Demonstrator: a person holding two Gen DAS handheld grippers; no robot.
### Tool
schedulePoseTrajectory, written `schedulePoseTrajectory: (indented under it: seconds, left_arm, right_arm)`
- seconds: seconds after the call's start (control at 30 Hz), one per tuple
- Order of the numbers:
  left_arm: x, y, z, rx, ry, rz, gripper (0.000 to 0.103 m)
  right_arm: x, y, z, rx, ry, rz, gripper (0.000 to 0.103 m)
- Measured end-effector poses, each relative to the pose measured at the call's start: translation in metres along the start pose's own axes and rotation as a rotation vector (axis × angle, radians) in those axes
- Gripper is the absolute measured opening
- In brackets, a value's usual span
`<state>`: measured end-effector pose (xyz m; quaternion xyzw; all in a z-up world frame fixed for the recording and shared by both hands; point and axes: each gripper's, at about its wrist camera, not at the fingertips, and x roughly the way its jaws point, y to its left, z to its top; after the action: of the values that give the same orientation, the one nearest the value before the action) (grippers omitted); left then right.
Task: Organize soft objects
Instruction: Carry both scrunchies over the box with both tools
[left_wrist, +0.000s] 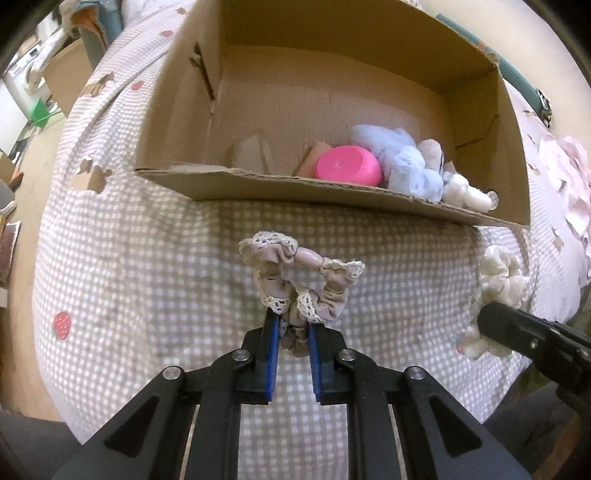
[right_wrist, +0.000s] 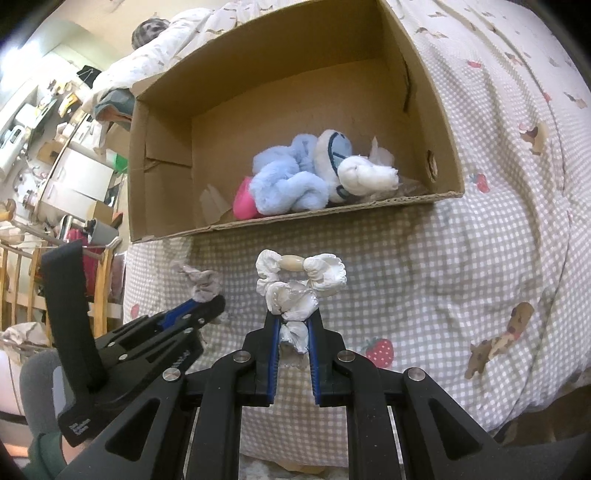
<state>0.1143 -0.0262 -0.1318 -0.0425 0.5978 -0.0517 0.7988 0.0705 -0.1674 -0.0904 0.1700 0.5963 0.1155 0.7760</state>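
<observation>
The left gripper is closed on a beige scrunchie with lace trim; the fabric is pinched between the blue pads, and the loop with its bead stands above the fingertips. The right gripper is closed in the same way on a white scrunchie, whose loop also carries a beige bead at the top. The two grippers are side by side, near each other, and each one shows at the edge of the other camera view. Under both lies a checked bedcover with strawberry prints. Just behind the scrunchies stands an open cardboard box on the bedcover. Inside it, close to the front wall, lie a pink round object, a light blue plush toy and a white soft object, all touching each other. Farther left, in the right wrist view, there is a cluttered room.
</observation>
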Motion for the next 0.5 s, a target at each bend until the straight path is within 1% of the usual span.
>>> schedulePoseTrajectory:
  seconds: [0.03, 0.1, 0.23, 0.33, 0.43, 0.5]
  left_arm:
    - [-0.007, 0.010, -0.006, -0.011, 0.001, -0.003, 0.013]
    - [-0.016, 0.016, -0.010, -0.024, -0.007, -0.004, 0.013]
    - [-0.035, 0.020, -0.021, -0.012, -0.048, 0.019, 0.013]
    - [-0.053, 0.022, -0.038, -0.021, -0.083, 0.025, 0.013]
    - [-0.072, 0.025, -0.042, -0.016, -0.126, 0.059, 0.013]
    - [-0.082, 0.030, -0.036, -0.017, -0.147, 0.067, 0.013]
  right_arm:
    - [-0.004, 0.000, 0.001, 0.002, -0.003, 0.000, 0.015]
    - [-0.009, -0.001, 0.001, 0.008, -0.011, 0.003, 0.015]
    - [-0.019, -0.004, -0.001, 0.016, -0.032, 0.017, 0.015]
    - [-0.026, -0.005, -0.005, 0.011, -0.042, 0.024, 0.015]
    - [-0.031, -0.002, -0.007, -0.008, -0.052, 0.017, 0.015]
    - [-0.035, 0.001, -0.007, -0.020, -0.062, 0.018, 0.016]
